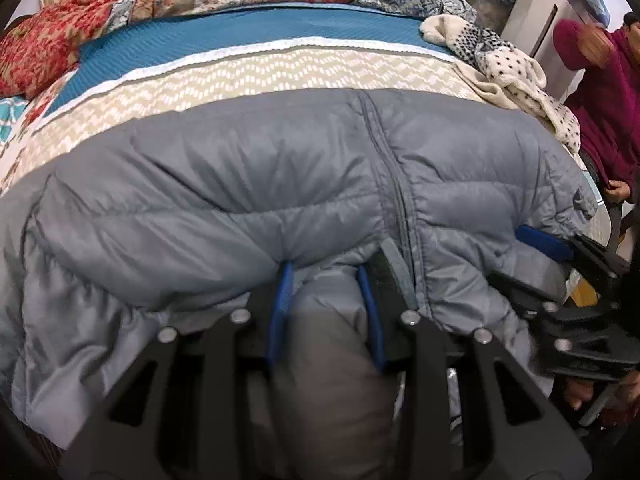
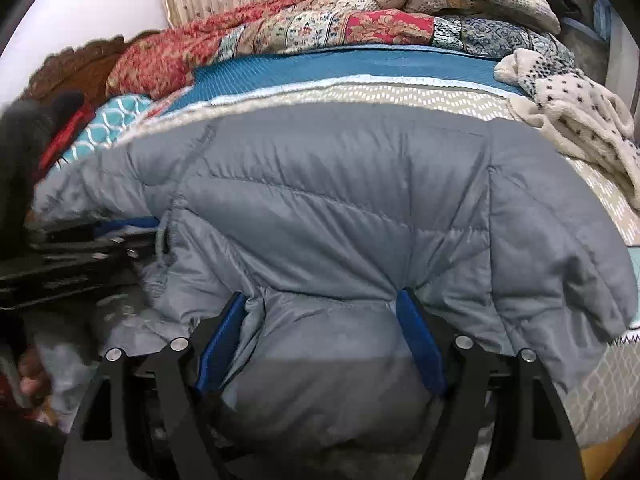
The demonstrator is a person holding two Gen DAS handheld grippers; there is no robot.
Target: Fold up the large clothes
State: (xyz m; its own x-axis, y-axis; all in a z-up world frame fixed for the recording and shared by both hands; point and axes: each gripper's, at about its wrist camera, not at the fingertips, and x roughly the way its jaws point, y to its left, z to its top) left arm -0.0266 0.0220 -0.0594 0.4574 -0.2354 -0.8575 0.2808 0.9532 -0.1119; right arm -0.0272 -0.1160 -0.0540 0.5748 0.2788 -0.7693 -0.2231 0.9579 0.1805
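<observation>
Mid-fold: both claws, left claw (image 1: pixel 326 276) & right claw (image 2: pixel 320 312), clamped on near edge of grey puffer jacket (image 1: pixel 248 184) spread on bed (image 1: pixel 248 68); next, prob carry edge over w/ even pull.

Black left gripper (image 1: pixel 326 276), blue-padded jaws, silver bolts, seemingly matching right gripper (image 2: pixel 320 308)

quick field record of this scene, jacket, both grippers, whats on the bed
garment: grey puffer jacket, spread across the bed
left gripper: bunched jacket fabric between its blue pads
right gripper: thick fold of the jacket between its pads, jaws wide
surface: beige zigzag blanket with a blue sheet behind it
other items: patchwork quilt at the far side, spotted cream garment at the right
bystander: person in a magenta top beside the bed
</observation>
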